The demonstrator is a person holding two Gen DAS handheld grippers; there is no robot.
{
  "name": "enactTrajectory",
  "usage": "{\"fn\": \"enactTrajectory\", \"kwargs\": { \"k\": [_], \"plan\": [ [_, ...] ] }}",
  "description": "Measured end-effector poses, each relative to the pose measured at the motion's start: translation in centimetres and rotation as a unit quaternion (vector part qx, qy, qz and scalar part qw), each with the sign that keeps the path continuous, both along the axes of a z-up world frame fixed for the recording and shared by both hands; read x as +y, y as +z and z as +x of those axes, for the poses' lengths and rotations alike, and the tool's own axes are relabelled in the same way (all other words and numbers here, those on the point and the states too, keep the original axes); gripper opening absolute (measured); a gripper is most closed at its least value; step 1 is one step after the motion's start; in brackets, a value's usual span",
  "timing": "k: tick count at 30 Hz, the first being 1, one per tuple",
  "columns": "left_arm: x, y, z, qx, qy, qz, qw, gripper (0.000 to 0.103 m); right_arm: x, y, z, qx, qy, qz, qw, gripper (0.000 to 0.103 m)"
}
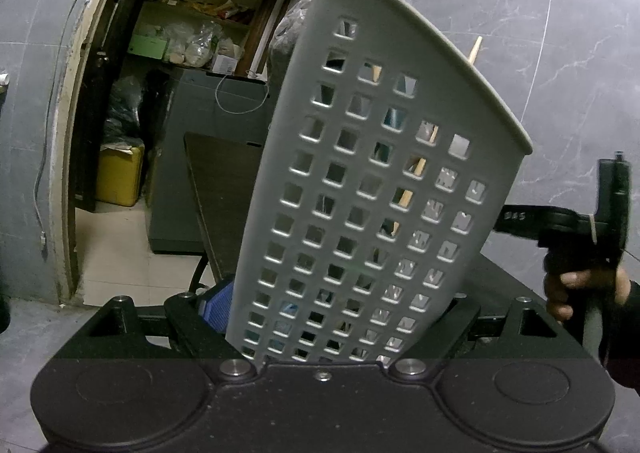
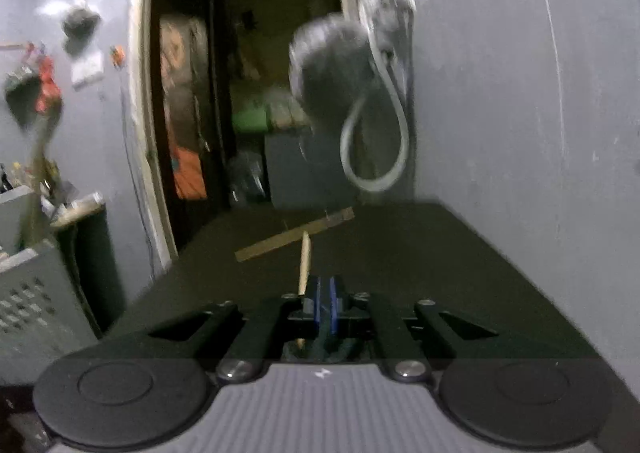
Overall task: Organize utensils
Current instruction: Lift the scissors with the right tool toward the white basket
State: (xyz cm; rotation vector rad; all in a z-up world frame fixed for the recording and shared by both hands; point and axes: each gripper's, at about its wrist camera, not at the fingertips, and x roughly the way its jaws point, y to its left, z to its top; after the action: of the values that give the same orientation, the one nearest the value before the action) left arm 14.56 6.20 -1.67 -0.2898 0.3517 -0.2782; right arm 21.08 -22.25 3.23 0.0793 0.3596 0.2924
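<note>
**Right wrist view: thin stick lies beside the closed jaws, basket far to the left**

Right wrist view shows the dark bench stretching forward to a grey wall. The grey perforated basket fills the left wrist view. It is tilted, with its open rim up and to the right, and the left gripper holds it: the jaws are partly open and press on the two sides of its lower part. Some wooden pieces are already inside, and one pokes above the rim.

From the right gripper the basket is seen only at the far left edge, well apart from the jaws. A flat wooden strip lies across the bench ahead.

Nearer is a thin wooden stick. Its long axis points almost straight forward, along the fingers. The right jaws are nearly closed, with the blue pads almost touching. The stick runs just to the left of the left finger, not between the pads, so I judge that the jaws hold nothing, though blur makes this not fully sure.

For the next move the right hand is the nearer one. The jaws probably must open and shift a little left to take the stick.
</note>
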Motion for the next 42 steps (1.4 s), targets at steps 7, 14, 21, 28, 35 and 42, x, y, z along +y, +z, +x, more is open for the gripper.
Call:
{"fn": "enactTrajectory", "kwargs": {
  "k": [7, 14, 21, 28, 35, 42],
  "plan": [
    [0.1, -0.1, 0.1, 0.0, 0.0, -0.001, 1.0, 0.087, 1.4, -1.7, 4.5, 0.105, 0.004, -0.045, 0.993, 0.05],
    [0.1, -0.2, 0.1, 0.001, -0.001, -0.002, 1.0, 0.087, 3.8, -3.1, 7.0, 0.154, -0.005, -0.081, 0.985, 0.049],
    [0.1, -0.3, 0.2, 0.001, 0.0, -0.003, 1.0, 0.087, 4.4, -2.6, 8.7, 0.184, -0.022, -0.078, 0.98, 0.037],
    [0.1, -0.5, 0.2, 0.0, -0.001, -0.004, 1.0, 0.087, 2.5, -1.6, 7.0, 0.103, -0.004, -0.028, 0.994, 0.032],
    [0.0, -0.4, 0.3, 0.001, 0.001, -0.003, 1.0, 0.087, 1.5, 0.0, 0.4, -0.09, 0.011, -0.006, 0.996, 0.033],
    [-0.2, -0.4, 0.3, 0.002, 0.003, -0.001, 1.0, 0.087, 2.6, -0.4, -5.5, -0.259, 0.002, -0.005, 0.966, 0.033]
  ]
}}
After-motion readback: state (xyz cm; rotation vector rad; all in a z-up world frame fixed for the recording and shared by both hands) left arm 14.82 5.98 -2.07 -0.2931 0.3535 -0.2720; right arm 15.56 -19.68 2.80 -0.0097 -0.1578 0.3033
